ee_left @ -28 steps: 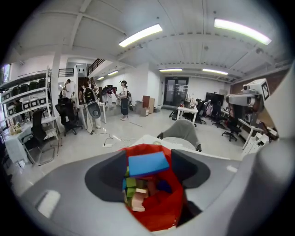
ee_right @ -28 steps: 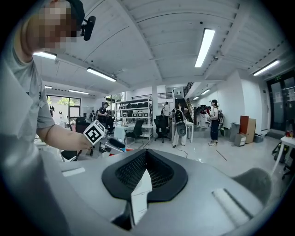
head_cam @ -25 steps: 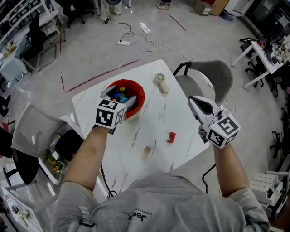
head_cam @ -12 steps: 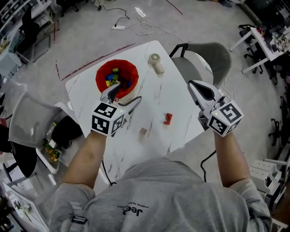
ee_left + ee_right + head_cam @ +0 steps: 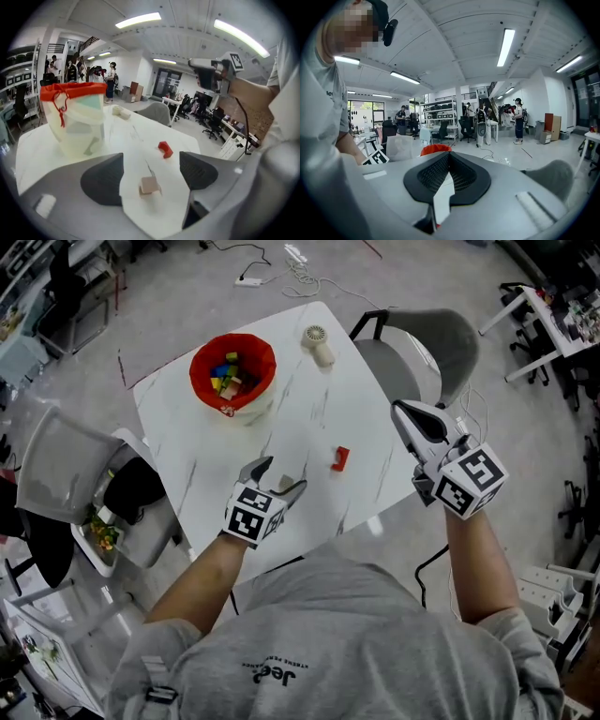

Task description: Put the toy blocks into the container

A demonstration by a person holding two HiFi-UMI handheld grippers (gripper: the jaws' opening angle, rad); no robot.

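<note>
The container (image 5: pixel 232 372) is a pale tub with a red rim, holding several coloured blocks, at the far left of the white table (image 5: pixel 309 409). A red block (image 5: pixel 339 458) lies mid-table. My left gripper (image 5: pixel 278 480) is open near the table's front edge. In the left gripper view a beige block (image 5: pixel 149 184) sits on the table between its wide-apart pads, touching neither, with the red block (image 5: pixel 164 149) and the container (image 5: pixel 75 119) beyond. My right gripper (image 5: pixel 412 418) hovers off the table's right side, shut and empty (image 5: pixel 449 157).
A small white hand fan (image 5: pixel 319 343) lies at the table's far edge. A grey chair (image 5: pixel 427 371) stands at the right, behind my right gripper. Another chair (image 5: pixel 66 479) and a bin with clutter stand at the left. Cables lie on the floor beyond.
My left gripper has left the container, come back toward the front edge and dropped low around the beige block. The right gripper has barely moved.
</note>
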